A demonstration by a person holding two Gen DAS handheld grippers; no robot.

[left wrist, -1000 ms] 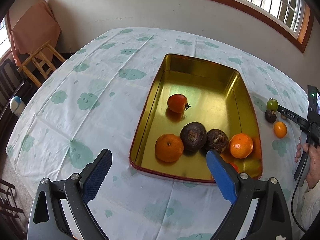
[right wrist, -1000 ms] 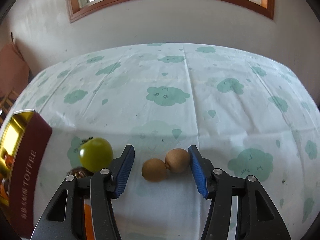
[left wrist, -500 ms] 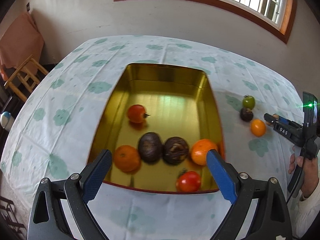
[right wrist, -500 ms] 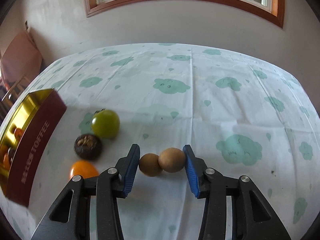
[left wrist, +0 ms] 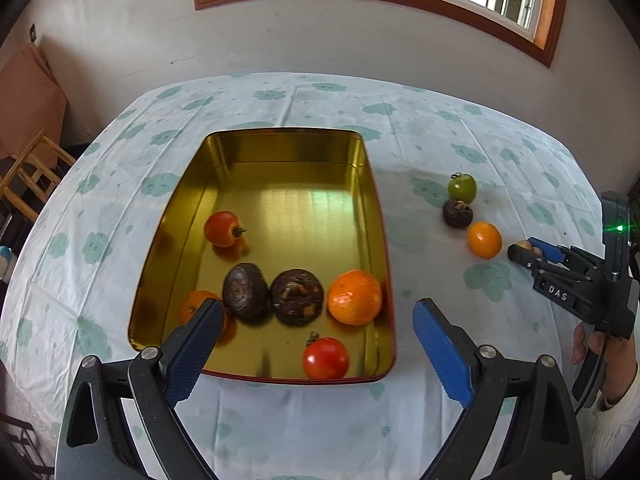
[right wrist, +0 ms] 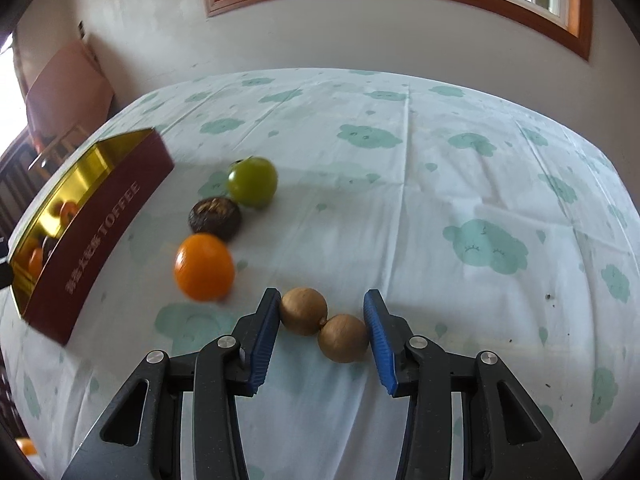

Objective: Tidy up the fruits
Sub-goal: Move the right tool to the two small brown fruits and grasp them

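While hovering at six o'clock of the gold tin (left wrist: pixel 280 168), the left gripper (left wrist: pixel 316 336) is spreading wide and holding nothing; oranges, red tomatoes and two dark fruits are lying inside; from the right wrist, the right gripper (right wrist: pixel 322 328) is pinching the pair of brown longans (right wrist: pixel 324 326), with the orange (right wrist: pixel 204 266) at ten o'clock.

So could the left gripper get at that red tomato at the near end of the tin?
Probably yes. The left gripper is open and empty just above the tin, and the red tomato lies uncovered between its fingers with space around it.
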